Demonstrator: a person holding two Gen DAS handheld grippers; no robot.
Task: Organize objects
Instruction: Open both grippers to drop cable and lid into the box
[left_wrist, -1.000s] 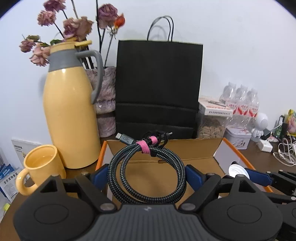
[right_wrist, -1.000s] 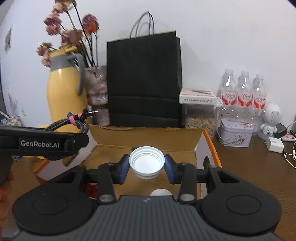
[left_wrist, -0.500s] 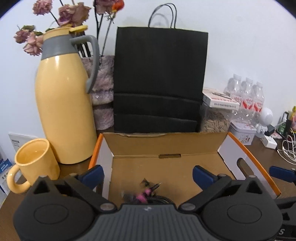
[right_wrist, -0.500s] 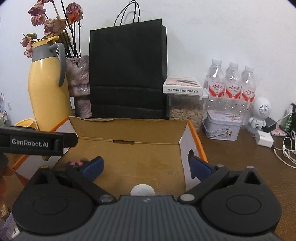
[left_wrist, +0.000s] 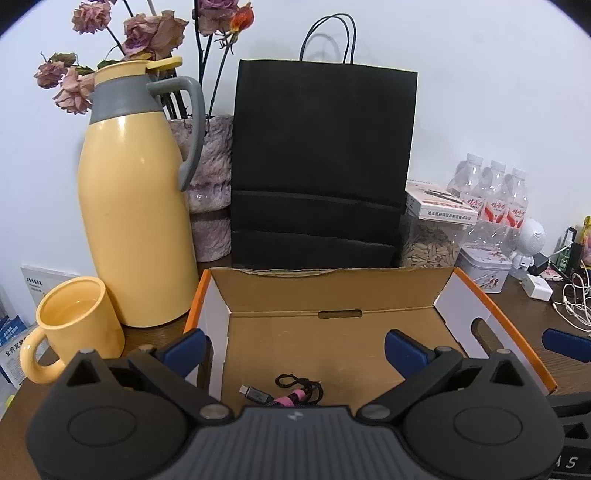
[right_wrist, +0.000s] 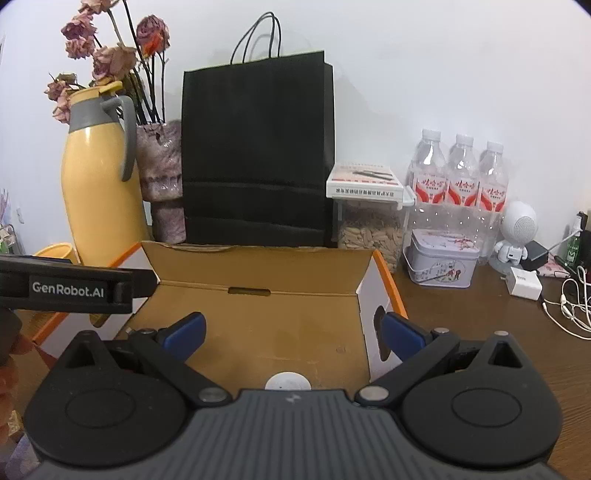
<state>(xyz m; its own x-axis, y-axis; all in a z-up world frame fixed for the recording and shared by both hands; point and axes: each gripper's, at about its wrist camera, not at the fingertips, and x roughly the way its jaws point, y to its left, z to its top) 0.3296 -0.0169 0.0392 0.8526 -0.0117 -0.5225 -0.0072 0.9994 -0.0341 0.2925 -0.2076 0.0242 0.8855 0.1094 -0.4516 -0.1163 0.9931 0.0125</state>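
An open cardboard box (left_wrist: 332, 291) with orange edges stands in front of both grippers, also in the right wrist view (right_wrist: 258, 266). A coiled braided cable (left_wrist: 291, 395) with a pink tie lies on the box floor, half hidden by the left gripper's body. A white round lid (right_wrist: 288, 382) lies on the box floor, partly hidden too. My left gripper (left_wrist: 295, 349) hangs open over the box with nothing between its blue pads. My right gripper (right_wrist: 293, 334) is open as well, empty, above the lid. The left gripper's body (right_wrist: 74, 288) shows at the left of the right wrist view.
Behind the box stand a yellow jug (left_wrist: 136, 221), a yellow mug (left_wrist: 77, 325), a vase of dried flowers (left_wrist: 210, 184) and a black paper bag (left_wrist: 321, 166). To the right are a seed container (right_wrist: 369, 229), three water bottles (right_wrist: 461, 177), a tin (right_wrist: 439, 262), a white charger (right_wrist: 524, 286) and cables.
Both grippers opened wide. The cable dropped from the left gripper onto the box floor, and the white lid dropped from the right gripper into the box.
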